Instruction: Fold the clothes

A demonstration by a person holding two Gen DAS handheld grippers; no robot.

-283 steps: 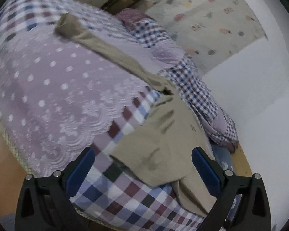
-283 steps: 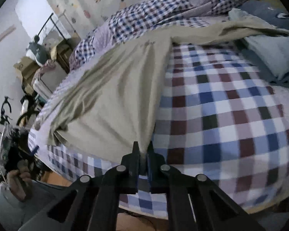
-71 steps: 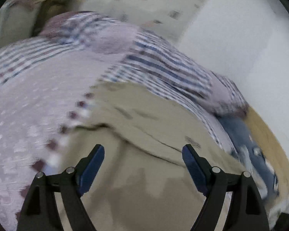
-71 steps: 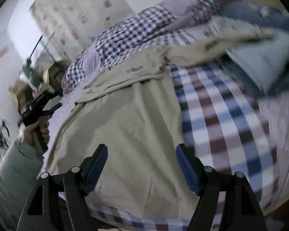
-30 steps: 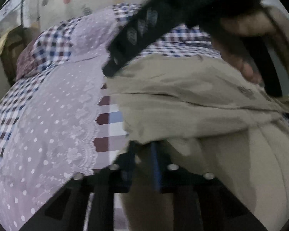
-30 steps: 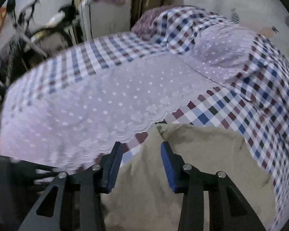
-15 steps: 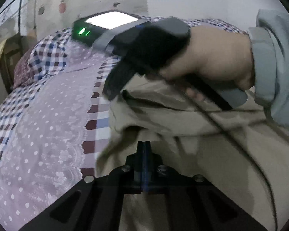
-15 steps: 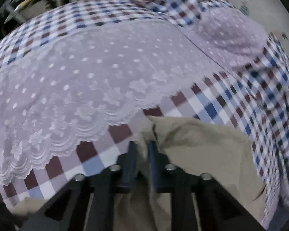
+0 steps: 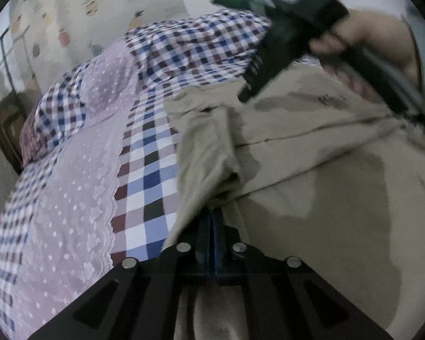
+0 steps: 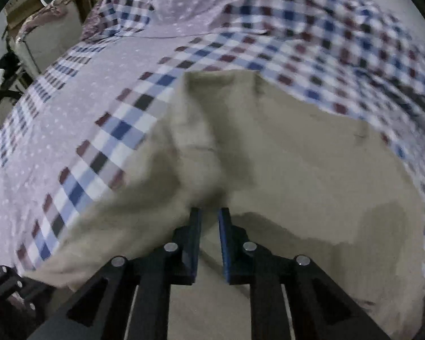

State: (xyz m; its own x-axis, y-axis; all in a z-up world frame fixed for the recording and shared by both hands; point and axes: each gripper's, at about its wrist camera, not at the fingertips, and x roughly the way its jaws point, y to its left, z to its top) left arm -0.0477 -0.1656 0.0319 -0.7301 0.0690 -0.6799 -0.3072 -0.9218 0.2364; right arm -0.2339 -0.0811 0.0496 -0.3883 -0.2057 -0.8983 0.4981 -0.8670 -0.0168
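Both my grippers have gone from gaping wide over the flat khaki garment (image 9: 311, 175) to pinching its edge and carrying it across.

My left gripper (image 9: 211, 212) is clamped tight on a bunched ridge of the cloth, pads together with fabric squeezed between them. My right gripper (image 10: 209, 212) shows a narrow gap that is widening, a fold of the garment caught at its tips; I cannot tell whether the pads press it. That right gripper, in my right hand (image 9: 362, 39), hangs above the garment's far side in the left view. The garment lies on the checked bedspread (image 9: 153, 170), its lifted edge rising to both sets of jaws, beside the lace-trimmed panel (image 9: 70, 198). To fold well, I judge I should keep both corners level, lay the edge square, then let go.
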